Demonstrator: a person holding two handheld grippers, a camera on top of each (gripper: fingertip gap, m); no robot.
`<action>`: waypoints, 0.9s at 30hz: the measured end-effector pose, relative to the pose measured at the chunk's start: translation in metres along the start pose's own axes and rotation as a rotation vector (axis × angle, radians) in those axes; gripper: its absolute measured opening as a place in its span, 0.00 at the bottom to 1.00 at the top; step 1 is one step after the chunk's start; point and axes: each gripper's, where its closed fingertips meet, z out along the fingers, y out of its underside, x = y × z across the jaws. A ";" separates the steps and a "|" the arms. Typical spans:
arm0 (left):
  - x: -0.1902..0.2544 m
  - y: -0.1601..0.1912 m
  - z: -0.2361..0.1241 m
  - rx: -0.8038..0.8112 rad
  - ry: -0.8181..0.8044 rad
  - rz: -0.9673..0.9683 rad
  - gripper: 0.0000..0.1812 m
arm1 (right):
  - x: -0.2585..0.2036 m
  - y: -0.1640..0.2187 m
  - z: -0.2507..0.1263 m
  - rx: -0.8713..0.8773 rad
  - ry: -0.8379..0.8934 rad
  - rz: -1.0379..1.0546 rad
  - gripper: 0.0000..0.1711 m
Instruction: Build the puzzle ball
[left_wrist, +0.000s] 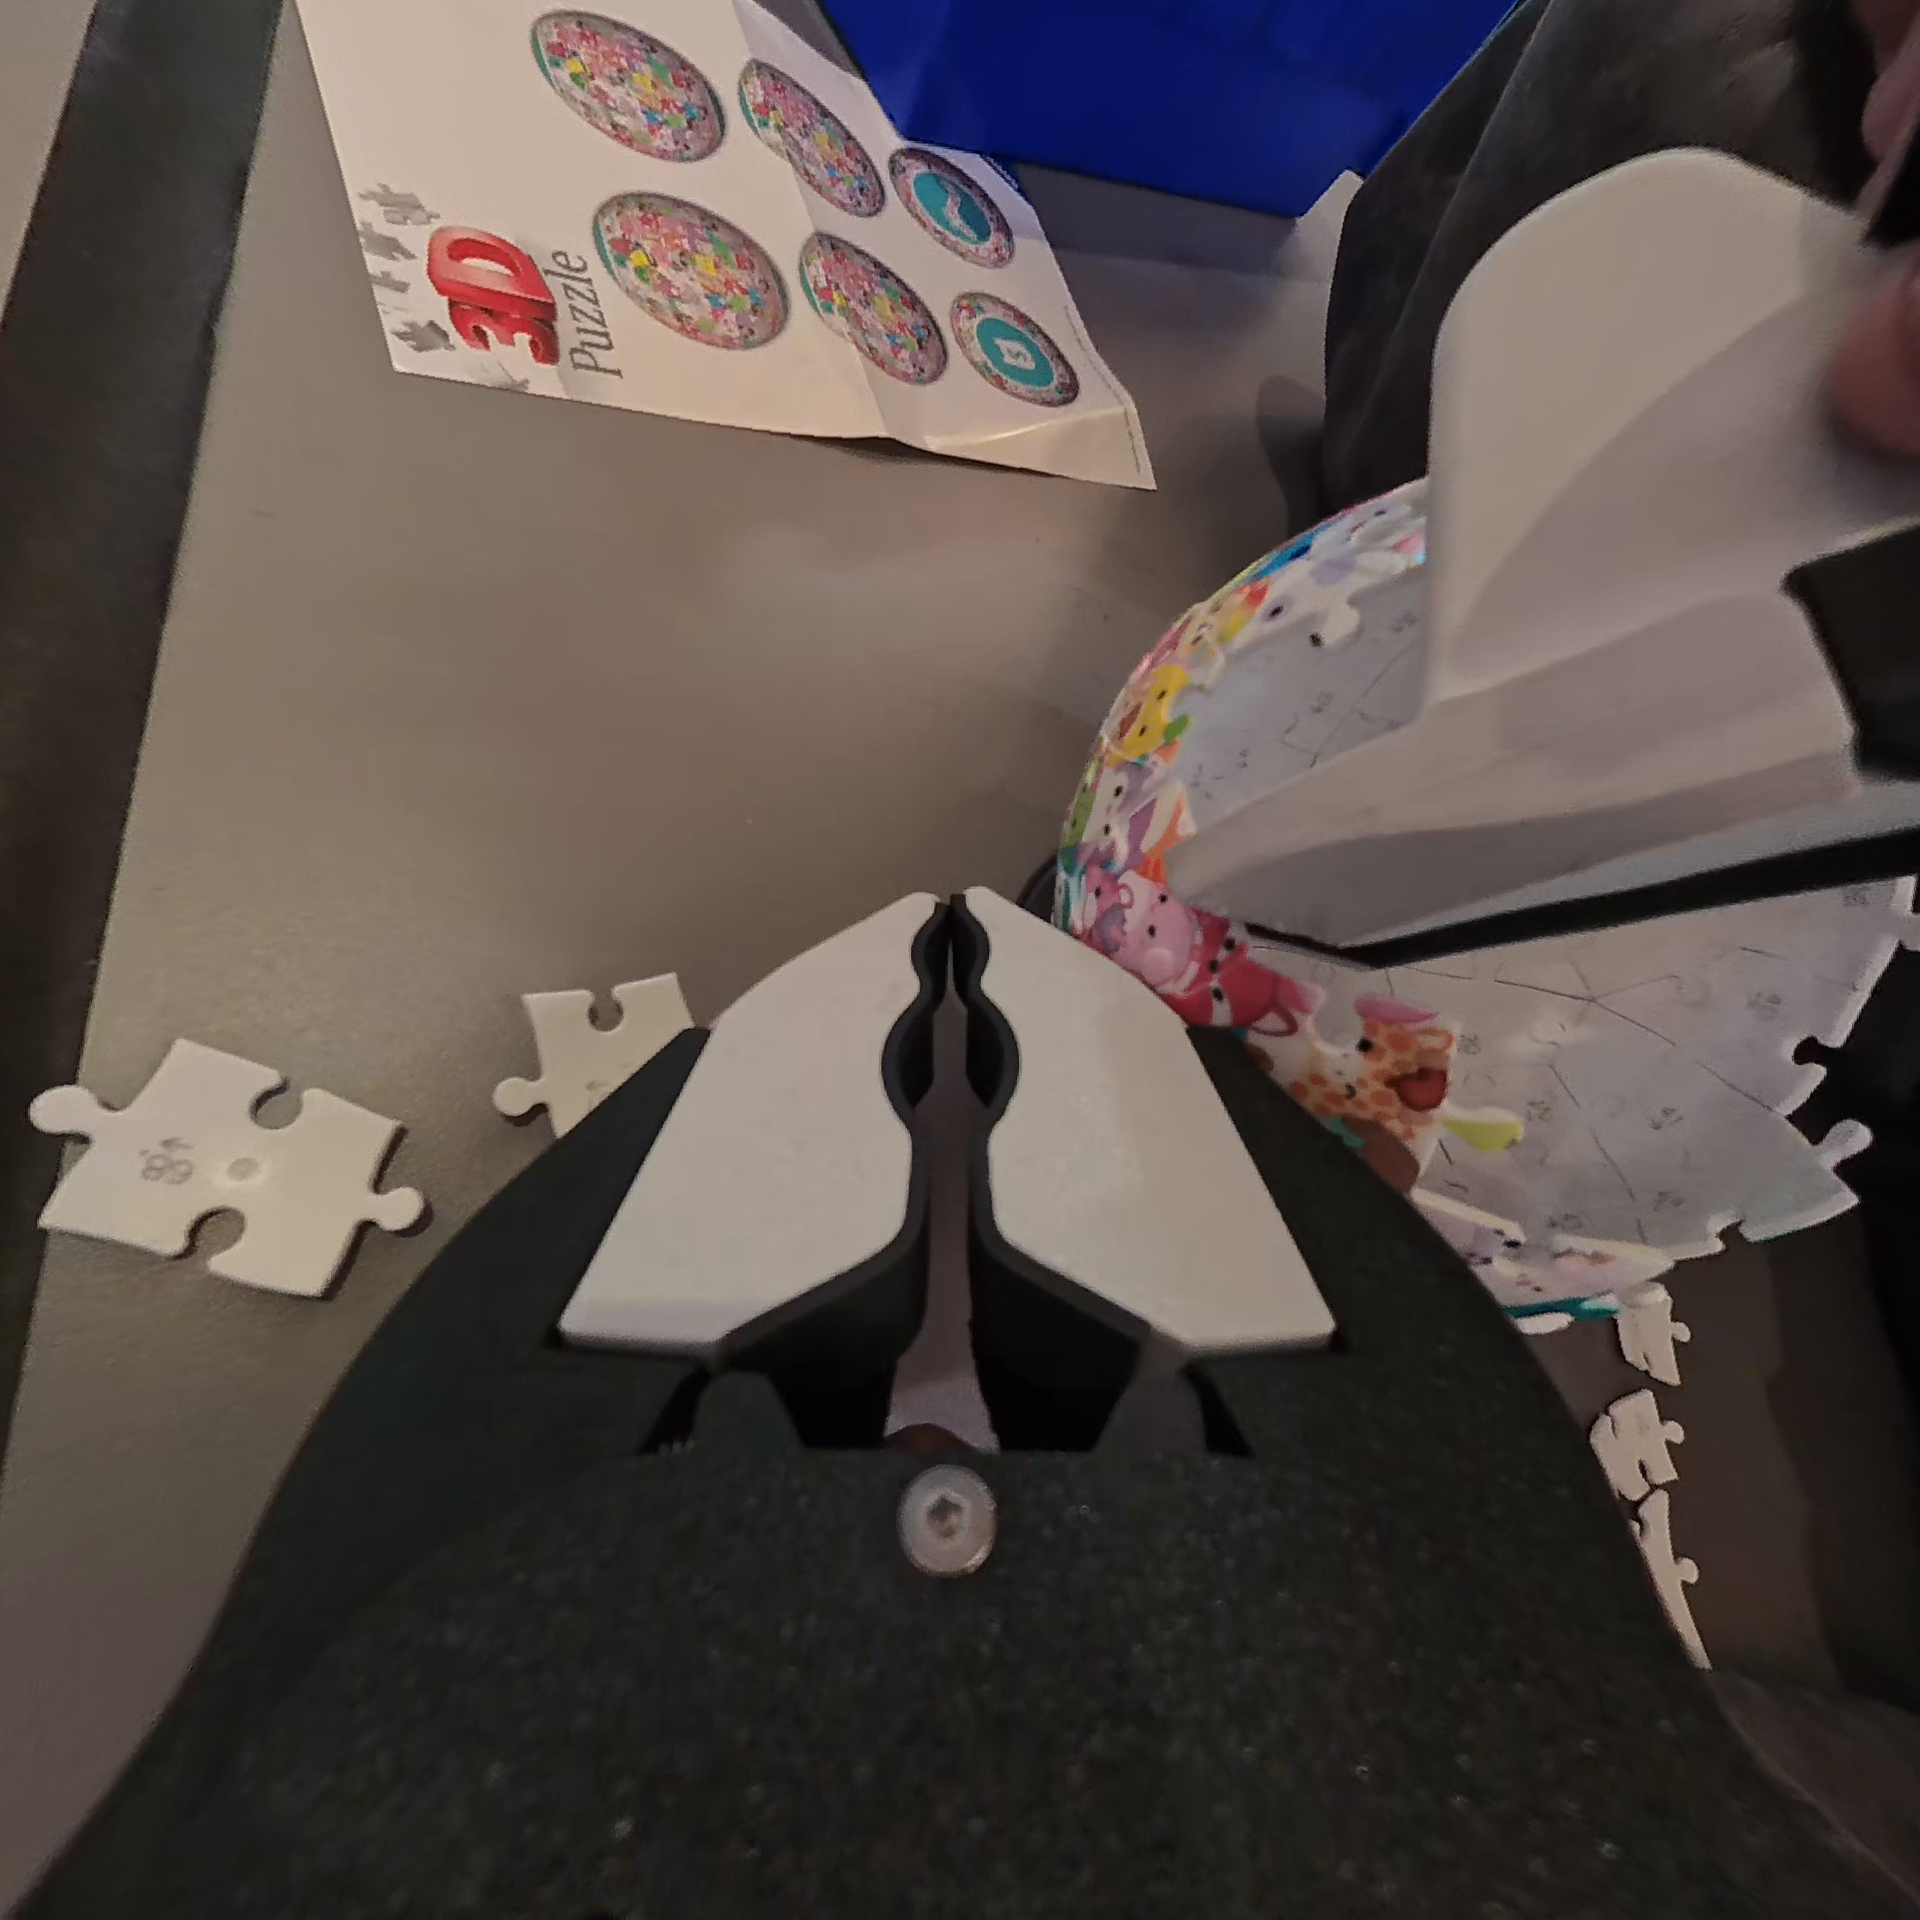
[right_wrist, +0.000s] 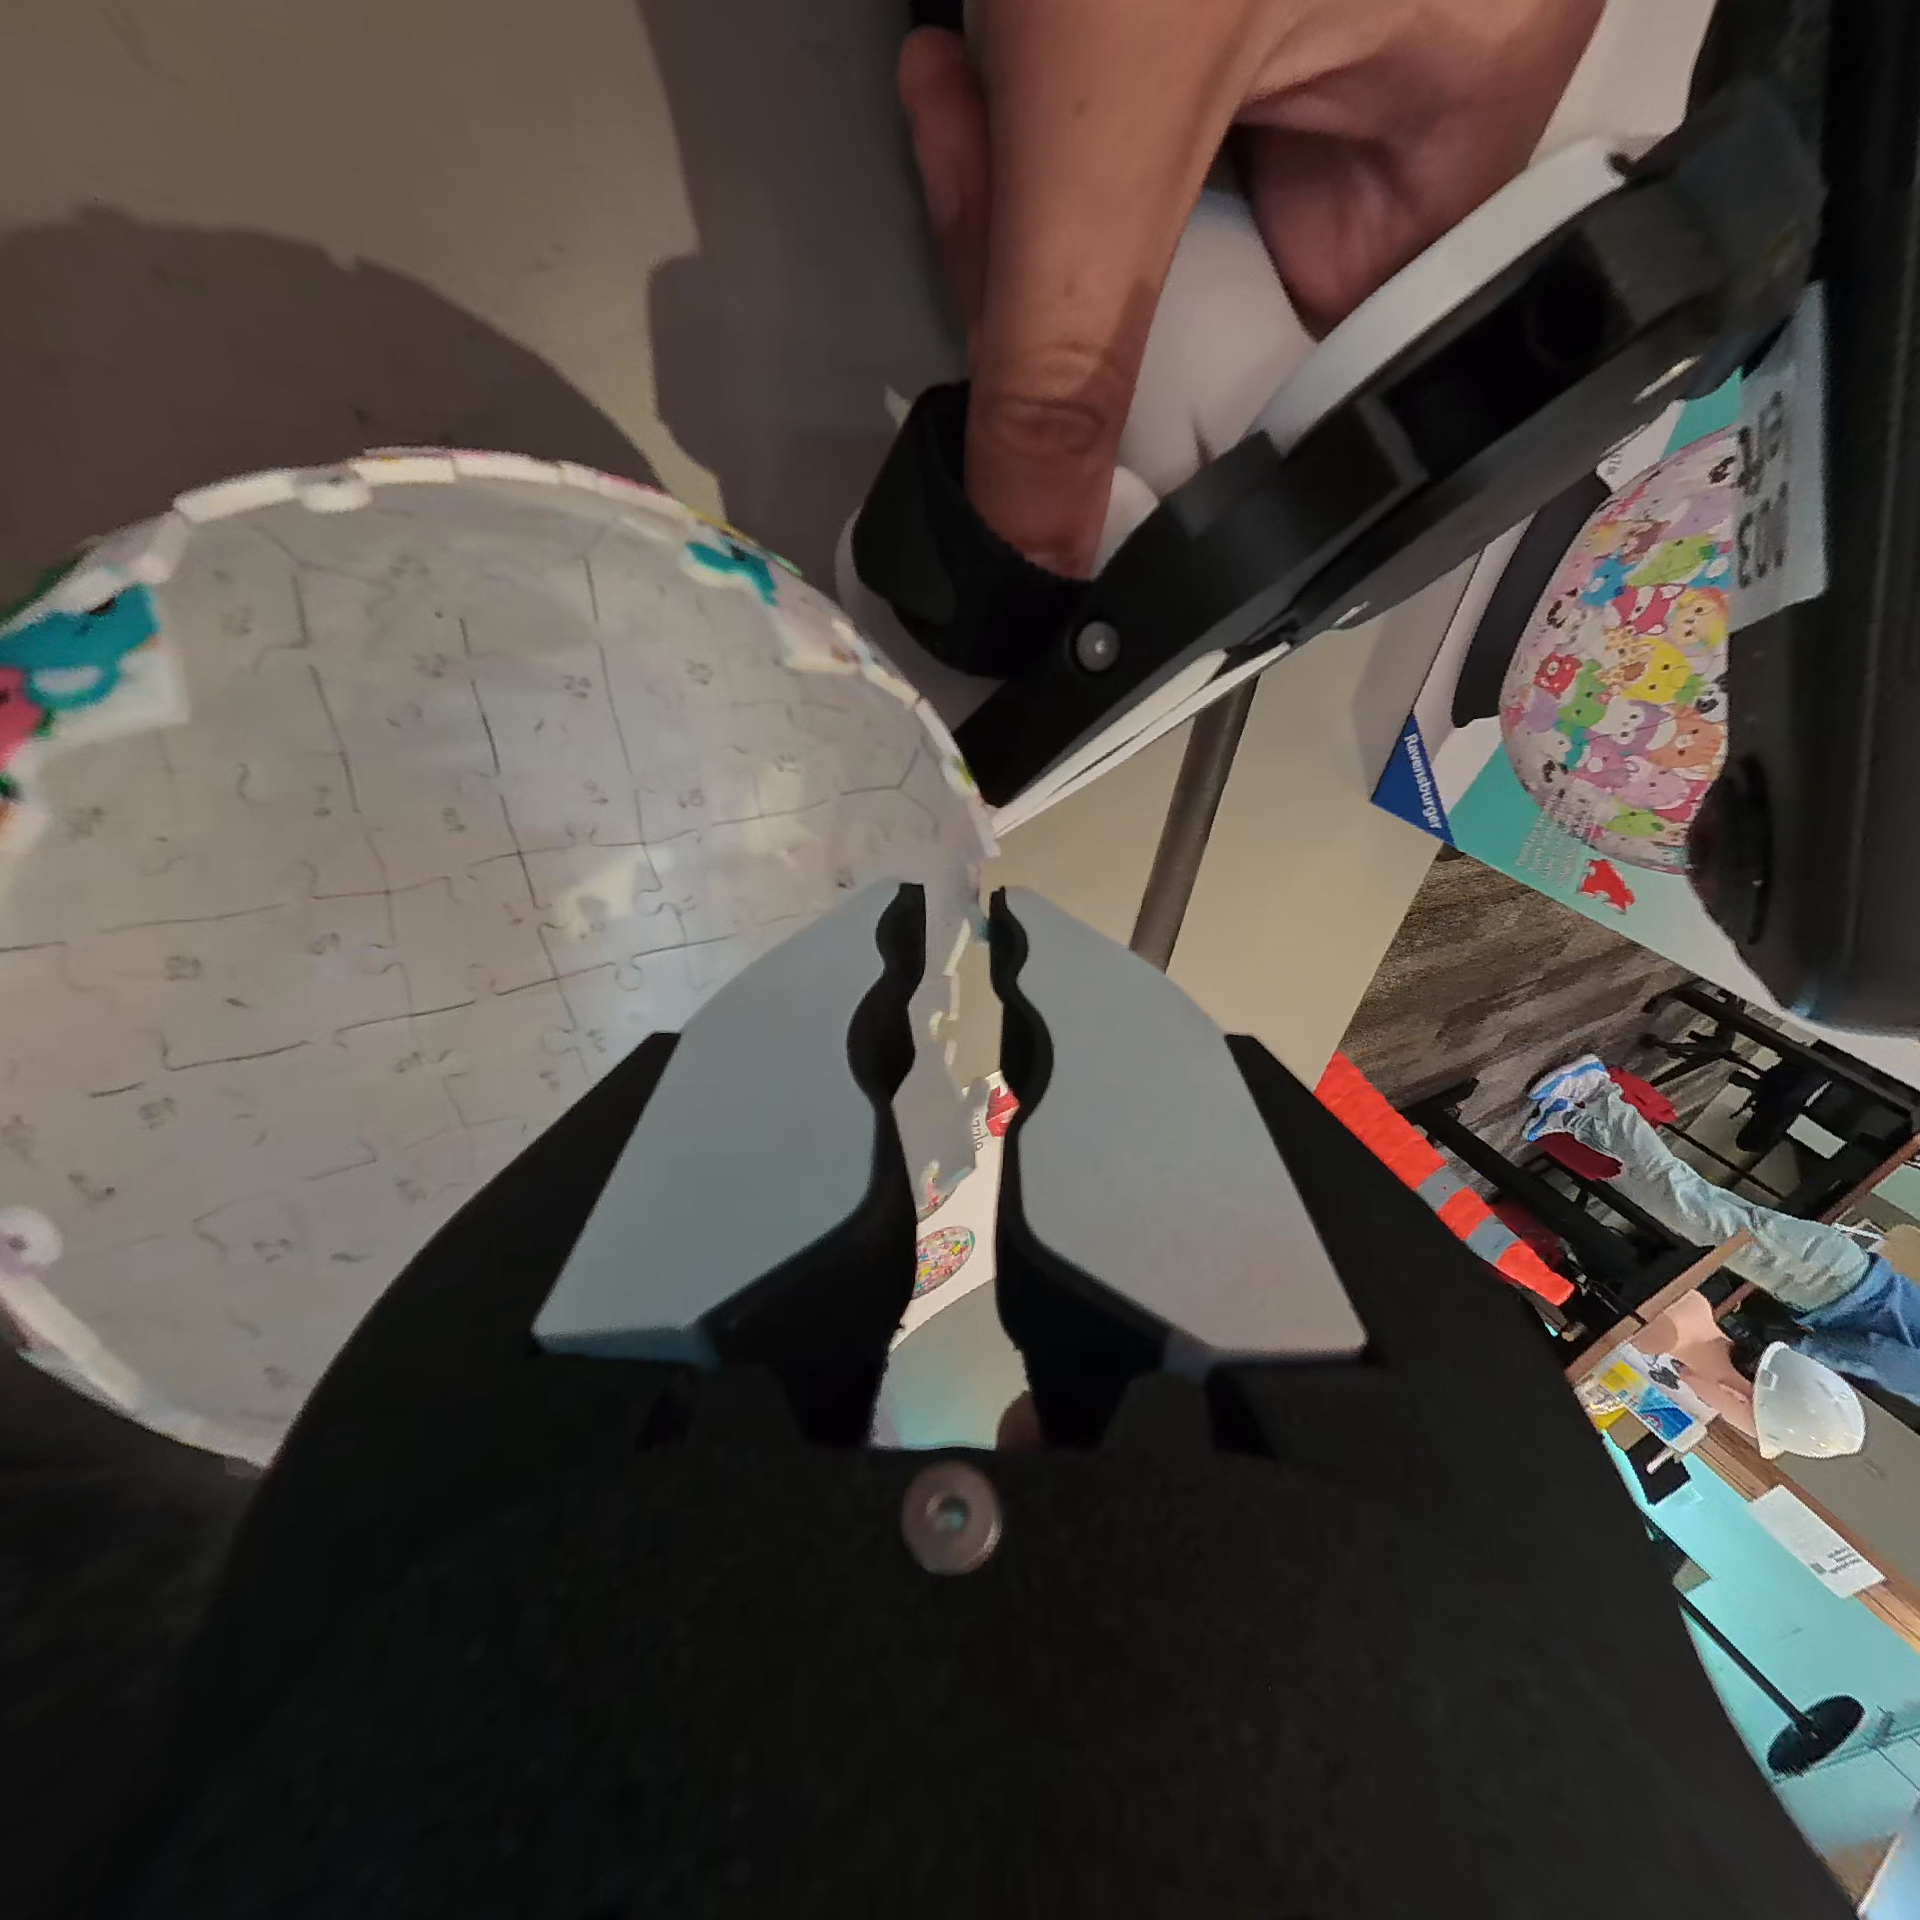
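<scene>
My right gripper (right_wrist: 953, 902) pinched the light, fragile puzzle ball (right_wrist: 416, 883) by its rim; my left gripper (left_wrist: 951, 914), clenched empty, hovered beside it.

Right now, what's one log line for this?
left gripper: shut, empty | right gripper: shut on puzzle ball rim | loose pieces: on table

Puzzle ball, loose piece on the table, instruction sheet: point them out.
puzzle ball (right_wrist: 416, 883), right wrist view, pale inner surface.
loose piece (left_wrist: 223, 1169), left wrist view, middle of its blank back.
instruction sheet (left_wrist: 727, 260), left wrist view, printed centre.
</scene>
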 end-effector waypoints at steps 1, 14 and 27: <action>0.000 0.000 0.000 -0.001 0.000 0.000 0.00 | -0.001 0.000 0.000 -0.001 -0.003 -0.001 0.07; -0.002 -0.002 0.000 0.005 0.016 -0.023 0.00 | 0.009 -0.004 -0.045 0.166 0.030 0.034 0.12; -0.009 -0.017 -0.010 0.130 -0.027 -0.033 0.00 | 0.002 0.012 -0.080 0.407 0.097 0.326 0.05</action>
